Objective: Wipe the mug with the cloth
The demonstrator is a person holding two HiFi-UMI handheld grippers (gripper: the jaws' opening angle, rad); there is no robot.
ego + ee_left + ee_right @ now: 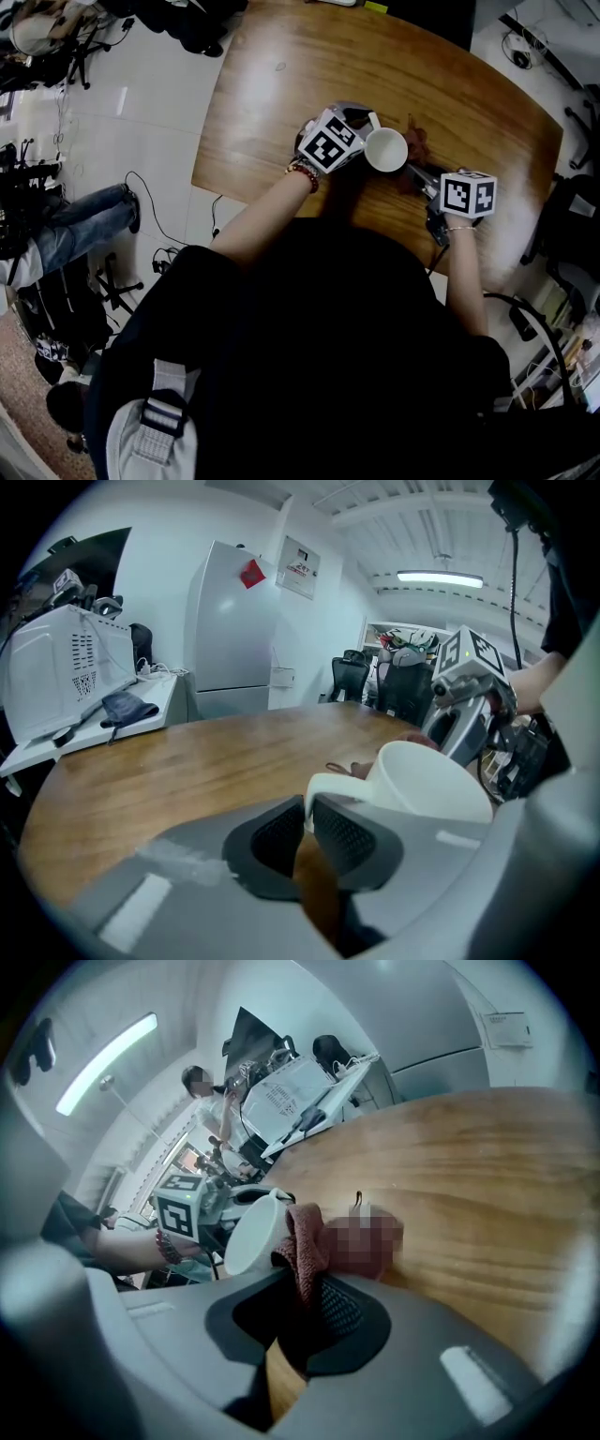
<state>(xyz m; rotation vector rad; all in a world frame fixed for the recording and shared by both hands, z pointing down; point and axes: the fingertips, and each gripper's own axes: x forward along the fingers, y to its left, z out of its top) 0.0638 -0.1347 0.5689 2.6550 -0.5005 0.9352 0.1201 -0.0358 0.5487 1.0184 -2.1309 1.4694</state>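
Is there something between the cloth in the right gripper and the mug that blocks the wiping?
Nothing visible does. The right gripper holds the cloth right beside the mug, seemingly touching its wall, while the left gripper holds the mug by its handle.

A rounded wooden table [272,84] carries a small yellow-green item [376,7] and a white item [339,2] at its twelve o'clock edge.

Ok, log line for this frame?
left gripper: shut on mug handle | right gripper: shut on cloth | cloth: against mug's outer wall
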